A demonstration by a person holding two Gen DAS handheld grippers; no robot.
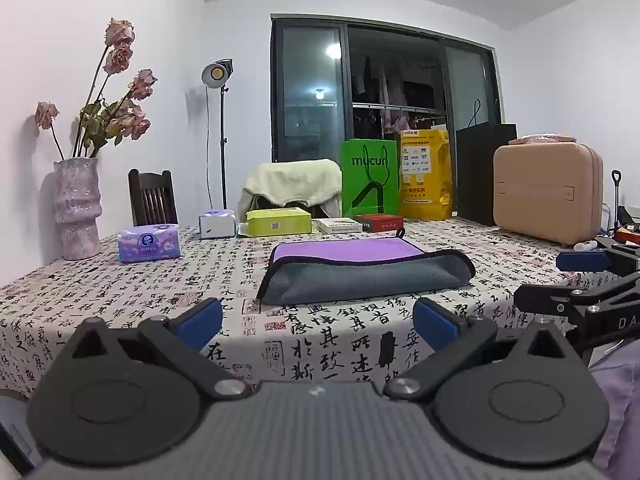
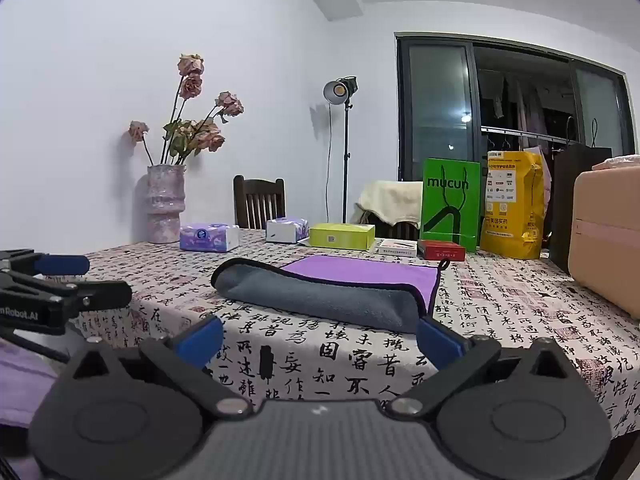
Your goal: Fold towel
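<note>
left wrist view: my left gripper (image 1: 318, 322) sits low at the near edge of the table (image 1: 120, 280), blue pads (image 1: 200, 322) spread wide apart, nothing between them. the towel (image 1: 364, 270) lies flat on the calligraphy-print tablecloth straight ahead, apart from the pads. it is folded over once: grey side rolled toward me at the front, purple side showing flat behind it, dark trim along the edge, small loop at its far right corner. my right gripper (image 1: 580, 280) pokes in from the right edge, seen side-on, blue pad up top, fingers apart and empty, well clear of the towel. back row on the table: stone-look vase (image 1: 76, 208) with dried roses at left, tissue pack (image 1: 148, 242), second tissue pack (image 1: 216, 223), lime box (image 1: 278, 221), green bag (image 1: 370, 178), yellow bag (image 1: 426, 174), tan case (image 1: 548, 192) at right.

right wrist view: right gripper (image 2: 320, 338) also low near the table edge, pads wide apart, holding nothing. the right pad (image 2: 436, 338) overlaps the towel's near right corner in the frame; i cannot tell if it touches. towel (image 2: 320, 300) lies ahead and slightly left, grey fold nearest, purple panel behind, loop sticking up at the far right corner. left gripper (image 2: 64, 280) enters from the left edge, side-on, fingers apart, empty, apart from the towel. vase (image 2: 166, 204), chair (image 2: 259, 202) and lamp stand (image 2: 344, 152) behind the table.
</note>
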